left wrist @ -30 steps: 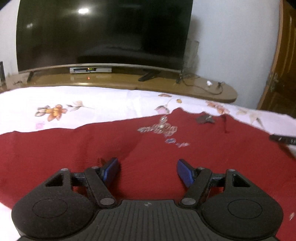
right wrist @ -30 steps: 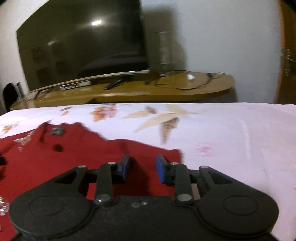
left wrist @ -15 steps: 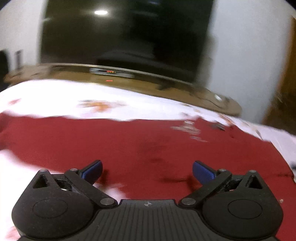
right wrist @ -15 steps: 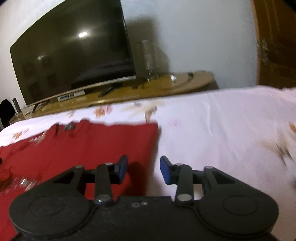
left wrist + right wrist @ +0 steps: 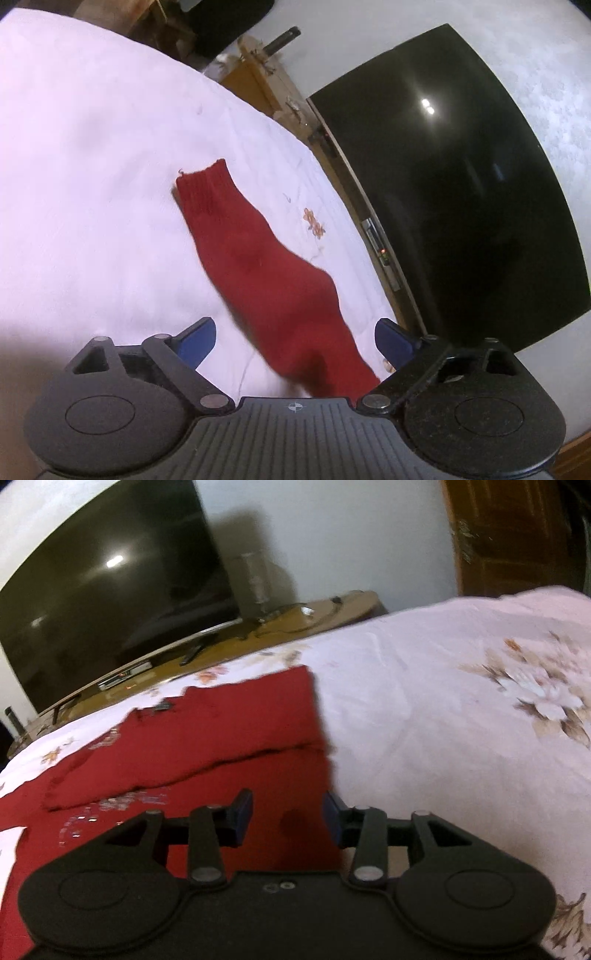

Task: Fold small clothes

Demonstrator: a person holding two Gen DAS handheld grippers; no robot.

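Ribbed-cuff red knit sleeve (image 5: 258,266) on quilted bedspread (image 5: 92,166).

The red sweater (image 5: 258,266) is soft knit wool. The bed sheet (image 5: 424,709) is smooth cloth. The TV (image 5: 461,177) is shiny.

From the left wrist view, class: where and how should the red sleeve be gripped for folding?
Grip the red sleeve at its ribbed cuff, the free far end lying flat on the bedsheet. Probably bring the left tool from above, pads astride the cuff's width.
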